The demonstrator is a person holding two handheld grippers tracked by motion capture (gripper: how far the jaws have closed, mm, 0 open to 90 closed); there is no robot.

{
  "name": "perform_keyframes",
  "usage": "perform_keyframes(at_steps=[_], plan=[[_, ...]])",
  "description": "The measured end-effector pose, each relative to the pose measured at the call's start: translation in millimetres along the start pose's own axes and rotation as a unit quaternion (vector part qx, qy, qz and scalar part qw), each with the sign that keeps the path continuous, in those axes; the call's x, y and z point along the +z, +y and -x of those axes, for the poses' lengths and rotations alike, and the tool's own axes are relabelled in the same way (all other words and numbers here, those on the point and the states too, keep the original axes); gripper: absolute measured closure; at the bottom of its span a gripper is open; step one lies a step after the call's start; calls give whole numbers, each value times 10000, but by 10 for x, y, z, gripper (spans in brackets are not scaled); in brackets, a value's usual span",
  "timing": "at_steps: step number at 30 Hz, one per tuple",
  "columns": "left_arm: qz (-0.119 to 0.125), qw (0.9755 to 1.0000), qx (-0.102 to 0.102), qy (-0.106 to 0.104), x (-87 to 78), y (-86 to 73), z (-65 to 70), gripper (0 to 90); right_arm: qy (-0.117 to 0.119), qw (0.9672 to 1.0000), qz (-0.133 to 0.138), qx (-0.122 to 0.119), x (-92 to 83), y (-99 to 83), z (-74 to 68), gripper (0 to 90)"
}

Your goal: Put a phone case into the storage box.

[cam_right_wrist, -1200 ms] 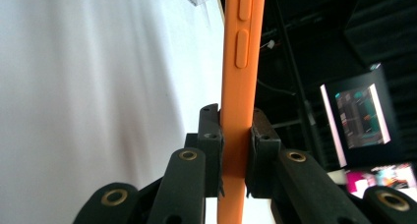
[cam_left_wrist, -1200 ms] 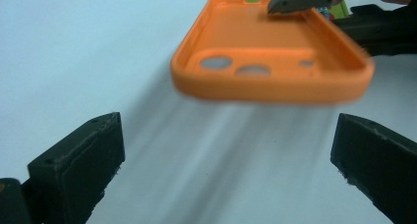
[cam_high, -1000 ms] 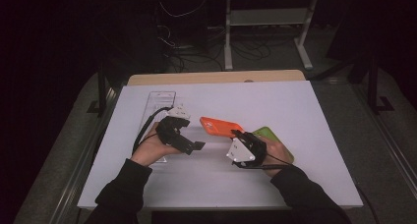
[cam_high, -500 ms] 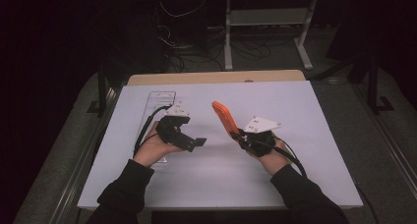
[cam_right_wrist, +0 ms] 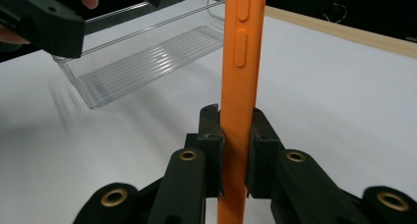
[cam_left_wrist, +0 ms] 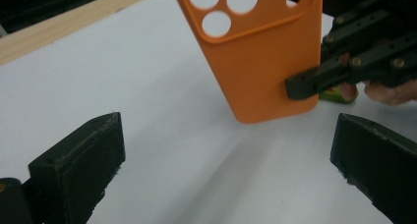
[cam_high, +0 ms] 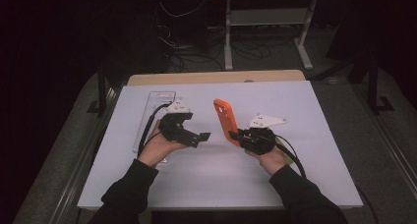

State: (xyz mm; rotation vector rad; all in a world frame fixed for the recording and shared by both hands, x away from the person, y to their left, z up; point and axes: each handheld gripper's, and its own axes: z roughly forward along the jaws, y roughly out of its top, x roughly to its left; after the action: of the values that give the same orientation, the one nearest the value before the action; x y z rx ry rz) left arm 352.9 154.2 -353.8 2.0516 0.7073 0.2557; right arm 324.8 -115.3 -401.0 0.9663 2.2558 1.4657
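An orange phone case (cam_high: pixel 226 120) stands upright above the white tabletop, its camera holes at the top (cam_left_wrist: pixel 255 52). My right gripper (cam_high: pixel 236 135) is shut on the case's lower edge, and its two pads press on either side of the thin case (cam_right_wrist: pixel 243 62). My left gripper (cam_high: pixel 204 135) sits to the left of the case and points at it. It is open, with wide jaws and nothing between them (cam_left_wrist: pixel 226 155). The case hangs a short way beyond its fingertips.
A clear plastic tray (cam_high: pixel 147 121) lies lengthwise at the left of the white tabletop (cam_high: pixel 196 184), behind the left hand (cam_right_wrist: pixel 142 57). A small green thing (cam_left_wrist: pixel 338 95) peeks out under the right hand. A wooden strip (cam_high: pixel 216 77) borders the far edge.
The right gripper has turned the orange case from lying nearly flat to standing upright and drawn it a little to the right. The left hand has stayed put.
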Motion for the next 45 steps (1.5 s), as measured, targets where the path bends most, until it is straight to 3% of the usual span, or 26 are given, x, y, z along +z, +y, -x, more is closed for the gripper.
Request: perform_keyframes(at_steps=[8,17,27,45], plan=[[338,9991,-249,-35,84,50,26,0,49,9999,38,-105,35,17,-75,784],[554,9970,-516,-174,167,78,21,0,142,9998,42,-128,67,24,-144,784],[641,9962,-522,-281,206,82,51,0,238,9996,26,-171,96,24,-212,784],[778,9952,-532,-255,273,65,96,0,438,9989,114,-148,132,36,-316,785]])
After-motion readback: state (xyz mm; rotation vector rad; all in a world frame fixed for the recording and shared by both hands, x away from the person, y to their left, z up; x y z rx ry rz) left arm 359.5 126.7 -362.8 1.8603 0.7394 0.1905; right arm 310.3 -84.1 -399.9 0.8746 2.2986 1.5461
